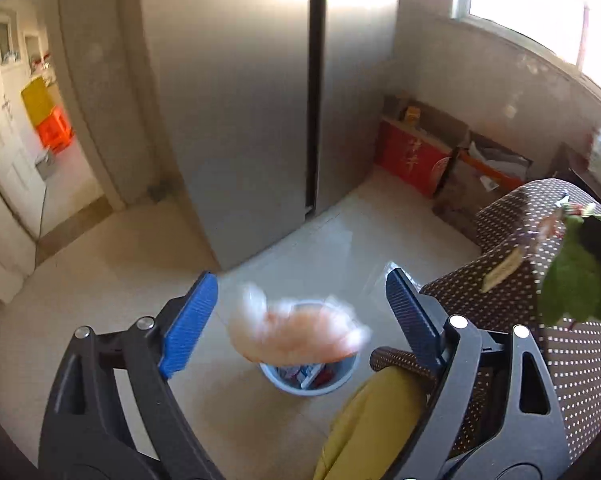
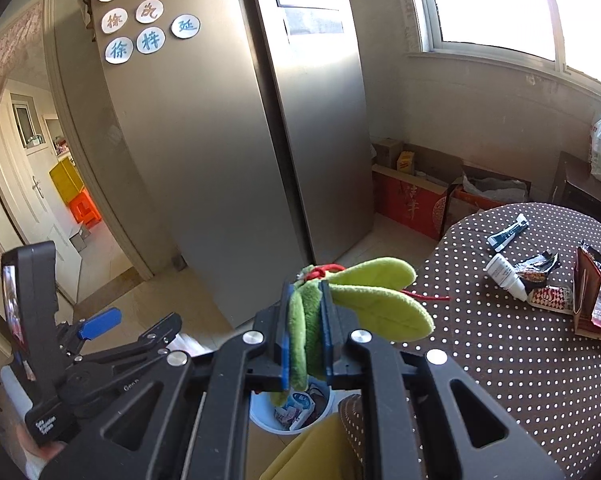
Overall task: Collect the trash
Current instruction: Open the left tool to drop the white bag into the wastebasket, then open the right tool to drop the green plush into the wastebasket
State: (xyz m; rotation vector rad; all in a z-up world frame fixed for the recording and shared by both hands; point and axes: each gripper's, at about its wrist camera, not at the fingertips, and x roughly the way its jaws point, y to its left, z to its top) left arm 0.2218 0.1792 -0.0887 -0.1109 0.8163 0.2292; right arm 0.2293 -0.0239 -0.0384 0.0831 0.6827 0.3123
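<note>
My left gripper (image 1: pixel 300 280) is open, its blue pads (image 1: pixel 188 324) wide apart. Between them, touching neither, a crumpled pink-white plastic bag (image 1: pixel 296 336) shows blurred, right above a light blue trash bin (image 1: pixel 274 378) on the floor. The bin (image 2: pixel 260 412) holds wrappers. My right gripper (image 2: pixel 306 292) is shut on a green plush toy (image 2: pixel 380 300) with a red cord, above the bin beside the table. That toy (image 1: pixel 576 284) also shows at the right edge of the left wrist view. The left gripper (image 2: pixel 132 328) appears low on the left in the right wrist view.
A round table with a brown polka-dot cloth (image 2: pixel 500 360) holds a white bottle (image 2: pixel 504 276), a tube (image 2: pixel 508 232) and snack wrappers (image 2: pixel 540 268). A grey fridge (image 2: pixel 220 160) stands behind the bin, cardboard boxes (image 2: pixel 412 200) lie under the window, and a yellow seat (image 1: pixel 372 420) is close in front.
</note>
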